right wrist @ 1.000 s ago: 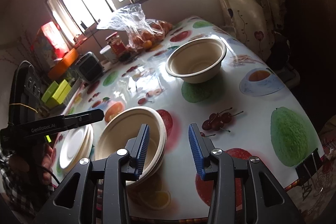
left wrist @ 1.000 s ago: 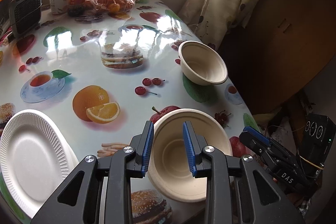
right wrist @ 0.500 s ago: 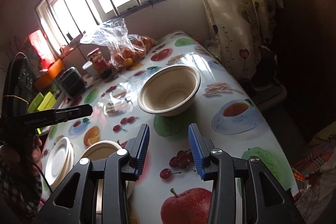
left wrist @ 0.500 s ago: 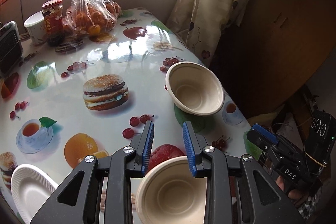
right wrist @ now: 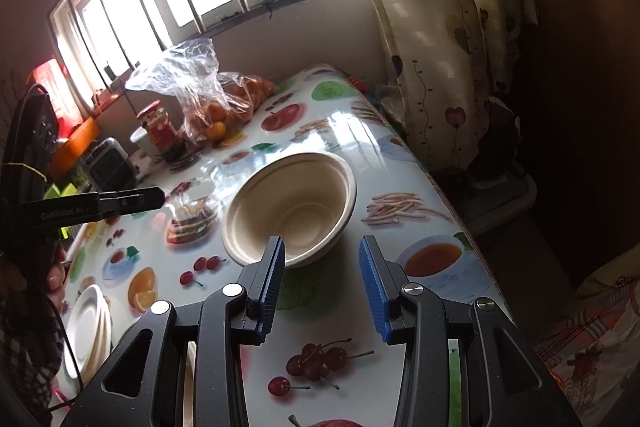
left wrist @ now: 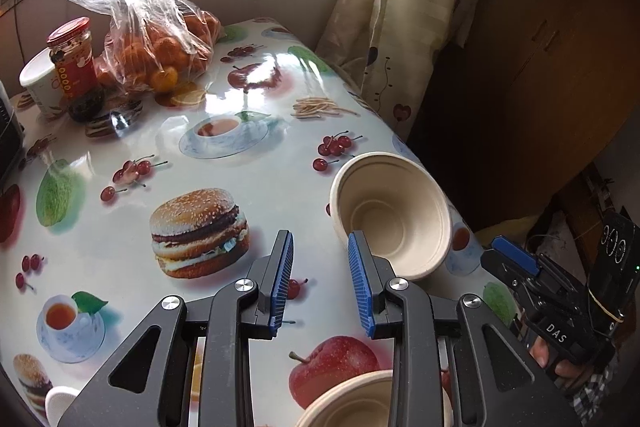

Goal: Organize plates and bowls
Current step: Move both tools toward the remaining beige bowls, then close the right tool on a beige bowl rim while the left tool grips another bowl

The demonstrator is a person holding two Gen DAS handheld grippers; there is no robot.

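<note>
Right wrist view: beige bowl (right wrist: 290,205) sits upright on the fruit-print table (right wrist: 400,187), near its curtain-side edge. Right gripper (right wrist: 322,281) hovers just short of the bowl, jaws partly open, nothing between them. Left gripper (left wrist: 320,283) is just beside the bowl's rim, jaws also partly open and empty. Second bowl (left wrist: 352,403) lies under the left gripper. Plates (right wrist: 90,323) are stacked well apart from the bowl. Bag of oranges (right wrist: 216,103) and red-lidded jar (right wrist: 158,127) stand beyond the bowl, by the window.
</note>
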